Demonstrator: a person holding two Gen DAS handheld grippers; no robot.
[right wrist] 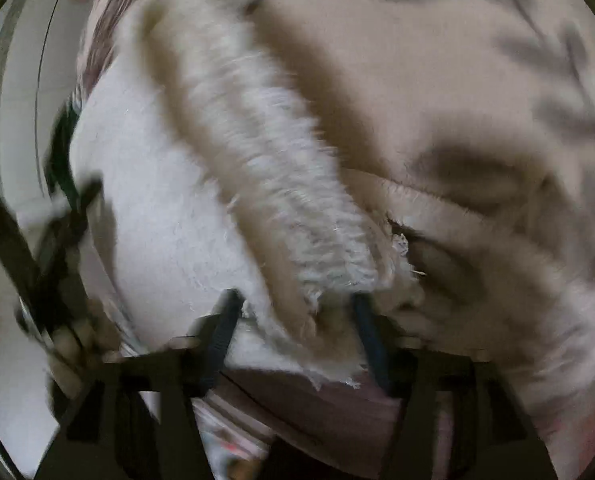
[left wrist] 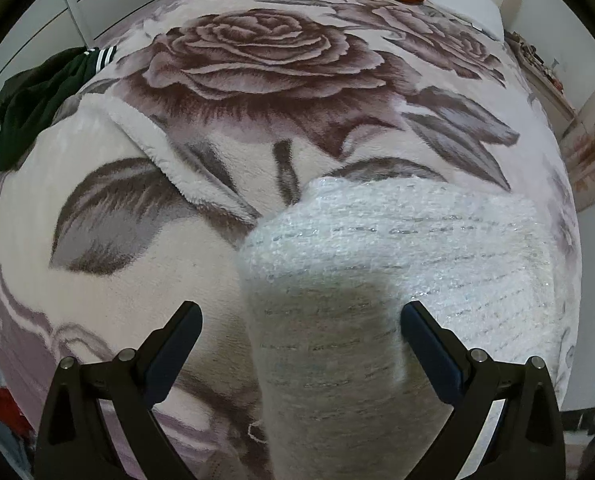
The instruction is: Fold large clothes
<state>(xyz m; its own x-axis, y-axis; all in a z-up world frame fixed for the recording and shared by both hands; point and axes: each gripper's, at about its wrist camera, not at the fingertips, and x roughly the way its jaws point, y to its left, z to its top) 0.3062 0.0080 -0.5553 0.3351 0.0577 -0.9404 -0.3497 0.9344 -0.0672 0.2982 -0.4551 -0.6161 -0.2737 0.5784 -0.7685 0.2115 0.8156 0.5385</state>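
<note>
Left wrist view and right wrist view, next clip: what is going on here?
A person with a handheld gripper in each hand is working on a white fuzzy knit garment lying on a rose-print blanket. The left gripper is open above one end of the knit, its fingers astride it. The right wrist view is blurred; the right gripper has a frayed knit edge between its fingers, but a firm grip cannot be confirmed. A dark green garment sits at the bed's edge.

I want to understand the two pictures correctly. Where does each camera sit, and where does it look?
Left wrist: sits behind the open left claw, looking along the bed over a white knit garment on the rose blanket; claw fingers show.
Right wrist: sits behind the right claw, close on a fuzzy cloth edge, blurred; claw fingers show.
Shared: the white knit garment and the blanket.
</note>
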